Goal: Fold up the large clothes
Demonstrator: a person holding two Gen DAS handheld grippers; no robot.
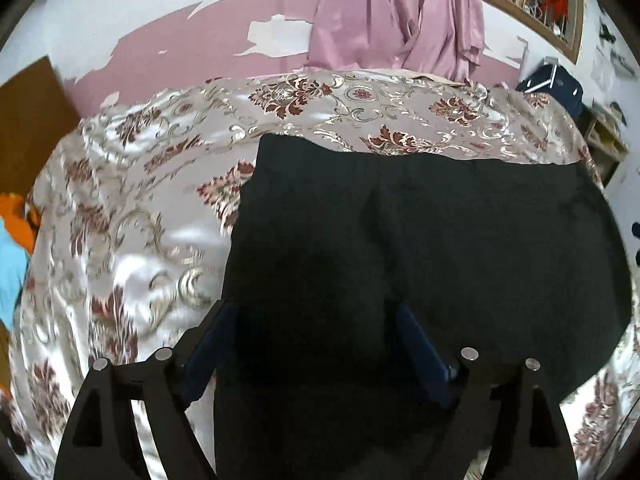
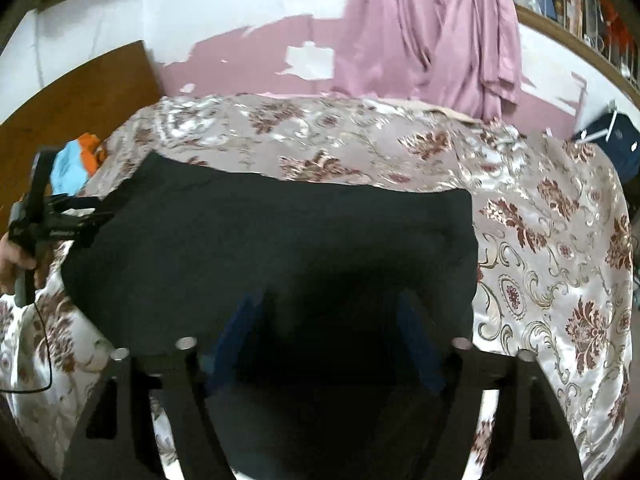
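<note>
The black garment [image 1: 420, 232] lies spread on the floral bedspread [image 1: 132, 208], already doubled into a broad dark slab by the look of it; its far edge runs straight across the bed and its near part passes under both grippers. It sits toward the bed's middle, with bare bedspread on either side and beyond.

I judge one fold has just been laid and the tools are letting go. The next move likely calls for a fresh hold on one end or edge, so the slab can be carried over itself again, keeping the layers together and the edges matched.

The left gripper [image 1: 316, 320] has its blue fingers [image 1: 416, 340] well apart above the dark cloth. Nothing looks pinched between them, though black cloth against the dark gap makes contact hard to tell. The right gripper [image 2: 328, 312] is likewise spread, its fingers [image 2: 236, 320] standing over the garment with no visible clamp on it. In the right view the left tool shows at the garment's left end, held by a hand [image 2: 12, 260], beside orange and blue clothes [image 2: 76, 160]
</note>
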